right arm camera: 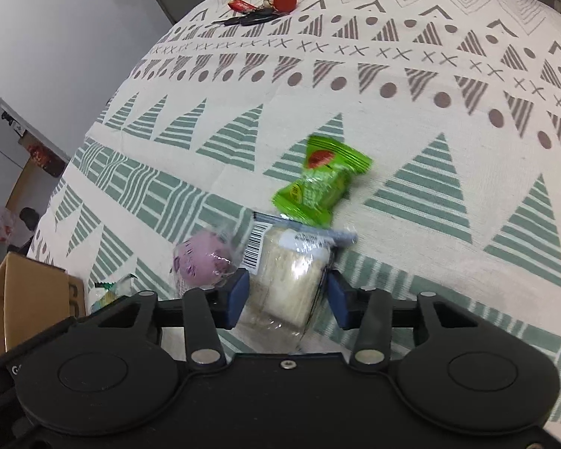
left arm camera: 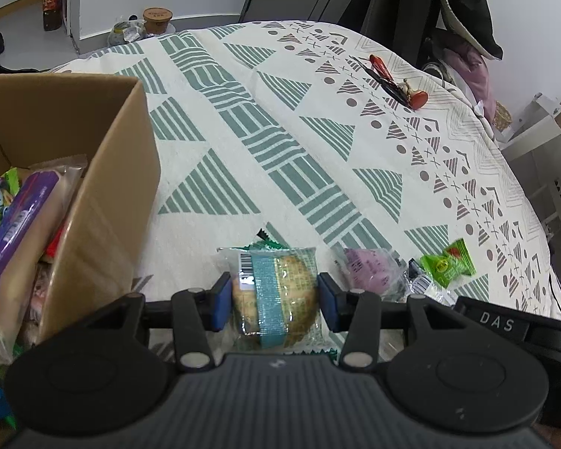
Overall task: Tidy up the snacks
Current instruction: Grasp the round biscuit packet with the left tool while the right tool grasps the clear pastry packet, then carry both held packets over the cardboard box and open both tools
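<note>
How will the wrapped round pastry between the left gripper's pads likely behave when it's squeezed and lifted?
The round pastry looks soft, so the left gripper may dent it if squeezed hard. Its glossy clear wrapper looks slippery and loose at the crimped ends, so it may shift between the pads. It is probably light for its size and, lying flat, unlikely to roll.

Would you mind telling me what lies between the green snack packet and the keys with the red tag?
Nothing: in the right wrist view only bare patterned tablecloth separates the green snack packet from the keys.

even daylight, fisheye edges, slight blur
</note>
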Motion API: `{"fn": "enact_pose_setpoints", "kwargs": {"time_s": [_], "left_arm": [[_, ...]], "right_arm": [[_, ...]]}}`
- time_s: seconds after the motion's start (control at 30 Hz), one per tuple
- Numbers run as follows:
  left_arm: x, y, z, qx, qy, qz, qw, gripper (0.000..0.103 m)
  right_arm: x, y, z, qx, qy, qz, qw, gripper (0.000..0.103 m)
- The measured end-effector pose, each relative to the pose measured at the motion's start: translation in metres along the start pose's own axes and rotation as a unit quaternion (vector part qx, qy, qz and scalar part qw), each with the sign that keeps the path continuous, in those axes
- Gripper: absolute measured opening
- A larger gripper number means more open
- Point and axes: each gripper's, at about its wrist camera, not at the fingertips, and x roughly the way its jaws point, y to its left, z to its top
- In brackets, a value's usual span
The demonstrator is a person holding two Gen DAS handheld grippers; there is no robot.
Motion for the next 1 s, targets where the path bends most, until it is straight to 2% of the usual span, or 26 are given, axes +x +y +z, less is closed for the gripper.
{"fn": "enact_pose_setpoints", "kwargs": {"time_s": [0.27,0.4,0.53,0.7,0.77,0.83,0.87,0.9,0.93,1.0], "left_arm": [[-0.001,-0.003,-0.009,0.0,-0.004,0.002,1.0,0.047],[0.006,-0.005,-0.012,0.005,0.002,0.008,1.0,0.047],[0.013,-0.008,-0.013,0.02,0.008,0.023,0.9995,0.047],[0.021,-0.014,-0.013,0.042,0.015,0.041,0.9982,0.05],[0.023,-0.018,-0.013,0.051,0.018,0.047,0.9974,0.055],[0.025,-0.023,-0.015,0.066,0.019,0.054,0.9962,0.056],[0.024,-0.025,-0.016,0.071,0.019,0.056,0.9957,0.056],[0.024,-0.025,-0.016,0.07,0.019,0.058,0.9957,0.055],[0.023,-0.024,-0.016,0.067,0.019,0.063,0.9956,0.049],[0.02,-0.022,-0.015,0.059,0.018,0.061,0.9963,0.048]], "right_arm": [[-0.016,-0.008,-0.002,-0.01,-0.009,-0.027,1.0,0.045],[-0.018,-0.002,0.001,-0.02,-0.024,-0.016,0.999,0.059],[-0.003,0.011,-0.001,-0.049,-0.009,-0.037,0.998,0.06],[0.003,0.02,-0.002,-0.072,-0.012,-0.053,0.996,0.061],[0.004,0.02,-0.004,-0.077,-0.012,-0.055,0.995,0.061],[0.005,0.02,-0.004,-0.083,-0.013,-0.056,0.995,0.056],[0.004,0.018,-0.004,-0.078,-0.014,-0.052,0.996,0.05],[0.002,0.016,-0.003,-0.074,-0.015,-0.052,0.996,0.048],[0.001,0.014,-0.002,-0.071,-0.015,-0.048,0.996,0.047],[-0.001,0.013,-0.003,-0.069,-0.014,-0.043,0.997,0.047]]}}
